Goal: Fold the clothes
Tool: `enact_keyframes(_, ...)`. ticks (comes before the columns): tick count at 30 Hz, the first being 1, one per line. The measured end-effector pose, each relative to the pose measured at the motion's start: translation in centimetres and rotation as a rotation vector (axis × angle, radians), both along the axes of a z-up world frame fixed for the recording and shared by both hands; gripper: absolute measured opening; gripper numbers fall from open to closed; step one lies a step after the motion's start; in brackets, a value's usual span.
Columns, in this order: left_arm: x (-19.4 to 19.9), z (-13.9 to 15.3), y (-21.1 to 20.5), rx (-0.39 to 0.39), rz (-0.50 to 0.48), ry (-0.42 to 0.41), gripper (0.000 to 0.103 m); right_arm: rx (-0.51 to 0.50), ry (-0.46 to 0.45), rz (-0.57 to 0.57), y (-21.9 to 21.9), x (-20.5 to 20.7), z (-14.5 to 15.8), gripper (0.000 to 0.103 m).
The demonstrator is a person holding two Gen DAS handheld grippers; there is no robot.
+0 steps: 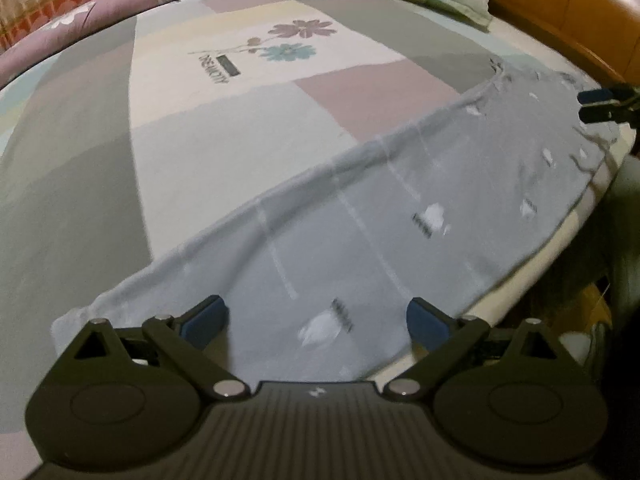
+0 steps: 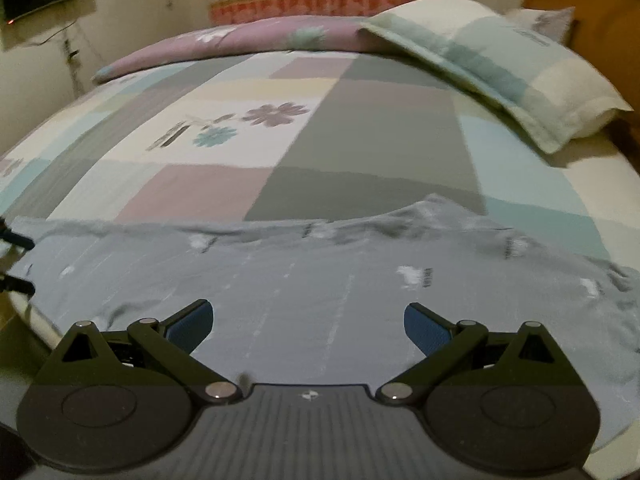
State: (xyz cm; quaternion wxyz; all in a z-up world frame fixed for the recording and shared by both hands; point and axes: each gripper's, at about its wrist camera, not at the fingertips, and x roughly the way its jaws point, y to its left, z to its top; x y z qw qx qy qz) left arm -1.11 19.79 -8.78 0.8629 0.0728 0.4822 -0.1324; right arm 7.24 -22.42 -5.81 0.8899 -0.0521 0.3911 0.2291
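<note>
A pale grey-blue garment (image 1: 360, 216) with small white motifs lies spread flat along the near edge of the bed. In the right wrist view the same garment (image 2: 304, 276) stretches from left to right, with a rumpled far edge. My left gripper (image 1: 318, 318) hovers open over one end of the cloth, nothing between its blue pads. My right gripper (image 2: 308, 322) is open too, above the garment's near part. The right gripper (image 1: 598, 104) shows at the far right of the left wrist view, over the garment's other end. The left gripper's fingers (image 2: 18, 242) show at the left edge of the right wrist view.
The bed sheet (image 1: 248, 128) has pastel blocks and a flower print (image 2: 256, 120). A pillow (image 2: 500, 68) lies at the head, with a purple floral quilt (image 2: 224, 40) along the far side. A wooden headboard (image 1: 568, 8) rises behind. The bed's near edge (image 1: 532, 280) drops off beside the garment.
</note>
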Motion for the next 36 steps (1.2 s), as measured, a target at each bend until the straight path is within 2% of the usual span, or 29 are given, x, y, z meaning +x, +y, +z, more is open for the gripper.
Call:
enact_keyframes(3, -0.2, 0.8, 0.2, 0.001, 0.0, -0.019, 0.097, 0.011, 0.018, 0.056, 1.7, 0.0, -0.3, 0.103)
enact_keyframes(8, 1.2, 1.2, -1.0, 0.018, -0.038, -0.068, 0.097, 0.006, -0.016, 0.227, 8.1, -0.1, -0.5, 0.103)
enact_keyframes(12, 2.0, 0.7, -1.9, 0.021, -0.07, -0.068, 0.097, -0.041, -0.078, 0.274, 13.7, -1.0, -1.7, 0.103)
enact_keyframes(15, 1.5, 0.5, -2.1, 0.023, -0.075, -0.071, 0.097, -0.046, -0.07, 0.295, 15.9, -1.3, -2.8, 0.103)
enact_keyframes(19, 0.0, -0.4, -1.1, 0.031, -0.062, -0.045, 0.098, -0.115, -0.018, 0.35, 15.9, -2.1, -4.4, 0.103)
enact_keyframes(21, -0.8, -0.4, -0.1, 0.021, -0.049, -0.037, 0.098, -0.118, -0.019, 0.382, 14.9, -2.8, -4.3, 0.103)
enact_keyframes(26, -0.6, 0.9, 0.1, 0.044, -0.064, 0.02, 0.097, -0.177, 0.063, 0.419, 14.5, -2.8, -3.0, 0.103)
enact_keyframes(31, 1.0, 2.9, -2.8, 0.002, -0.134, -0.049, 0.098, -0.131, 0.009, 0.39, 15.8, -2.3, -2.0, 0.103)
enact_keyframes(36, 1.6, 1.3, -4.0, 0.019, -0.162, 0.001, 0.098, -0.122, 0.057, 0.405, 15.2, -2.7, -2.6, 0.103)
